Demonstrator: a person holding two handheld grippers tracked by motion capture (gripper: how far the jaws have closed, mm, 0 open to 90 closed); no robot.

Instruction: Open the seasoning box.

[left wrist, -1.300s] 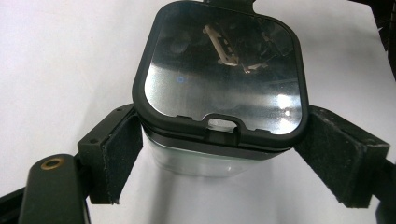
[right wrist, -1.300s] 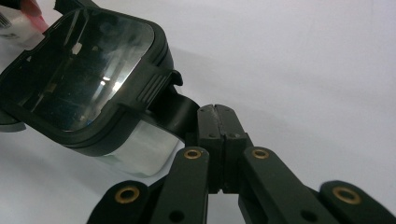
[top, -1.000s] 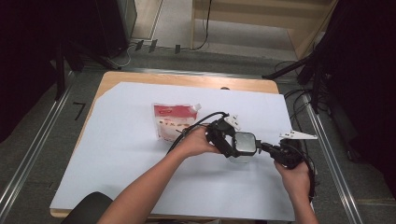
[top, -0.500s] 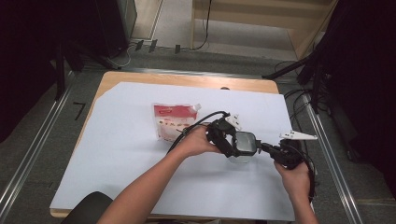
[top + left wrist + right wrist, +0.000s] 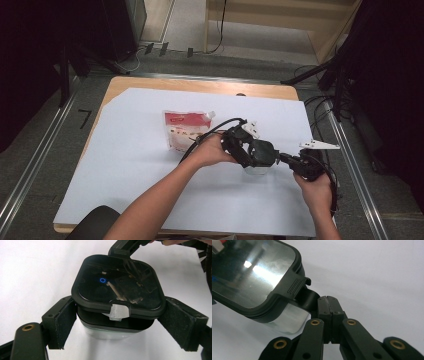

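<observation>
The work surface is a wooden table [image 5: 150,84] covered by a white sheet [image 5: 125,165], standing on a grey floor with metal rails along both sides; dark equipment and loose cables sit at the far end, with pale wooden panelling beyond. A red-and-white spouted pouch [image 5: 184,128] lies flat on the sheet, just left of the hands. Against the frames one second and half a second earlier, no displacement is noted: pouch, container and both forearms hold the same positions. The clear container [image 5: 113,331] with its black lid [image 5: 117,287] stands on the sheet right of centre, between the two grippers. The left gripper [image 5: 240,145] has its jaws spread wide, one pad on either side of the container body under the lid rim; in the left gripper view the left pad sits close against the wall, the right pad near it, and contact cannot be confirmed. The right gripper [image 5: 328,308] is clenched, pads pressed together on the black latch tab [image 5: 308,298] hanging from the lid's edge, with the lid seen raised slightly off the body on that side.
</observation>
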